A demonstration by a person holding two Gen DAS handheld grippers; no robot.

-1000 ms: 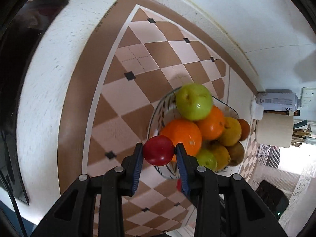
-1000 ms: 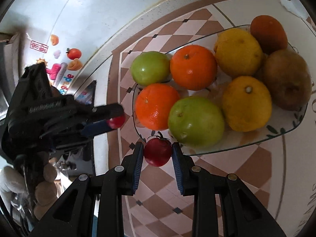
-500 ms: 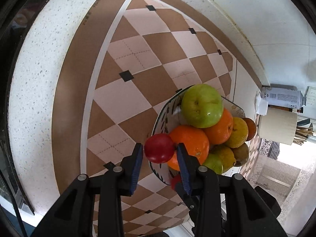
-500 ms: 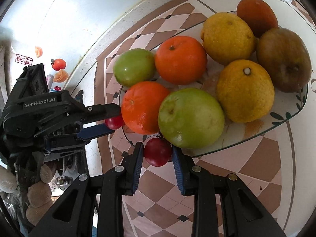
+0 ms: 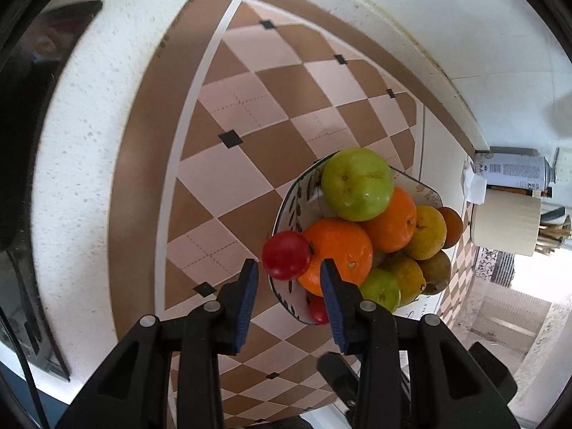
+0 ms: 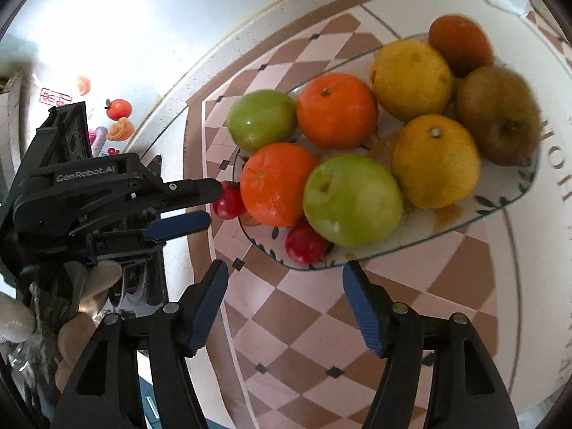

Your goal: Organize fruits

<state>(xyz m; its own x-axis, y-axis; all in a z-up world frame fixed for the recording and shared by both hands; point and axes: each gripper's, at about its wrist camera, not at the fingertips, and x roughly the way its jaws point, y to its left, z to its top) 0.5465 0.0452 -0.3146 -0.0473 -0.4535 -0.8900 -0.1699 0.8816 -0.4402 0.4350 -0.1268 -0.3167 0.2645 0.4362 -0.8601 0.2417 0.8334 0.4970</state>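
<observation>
A glass plate (image 6: 500, 202) on the checked counter holds two green apples, two oranges, yellow citrus and brown fruit. My right gripper (image 6: 285, 268) is opening. A small red fruit (image 6: 305, 243) lies just ahead of its jaws on the plate's near rim, against a green apple (image 6: 352, 200); neither pad touches it. My left gripper (image 5: 289, 262) is shut on another small red fruit (image 5: 286, 255), held at the very fingertips over the plate's rim (image 5: 286, 211) beside an orange (image 5: 338, 254). In the right wrist view the left gripper (image 6: 214, 204) reaches in from the left.
A paper towel roll (image 5: 504, 223) and a spray can (image 5: 514, 171) stand at the right by the wall. A dark appliance (image 5: 21, 143) lines the counter's left edge. A gloved hand (image 6: 89, 286) holds the left gripper. Bare checked counter lies left of the plate.
My right gripper's jaws have spread and its red fruit now lies on the plate's rim. The left gripper's fruit sits further out toward the fingertips, close against the orange.
</observation>
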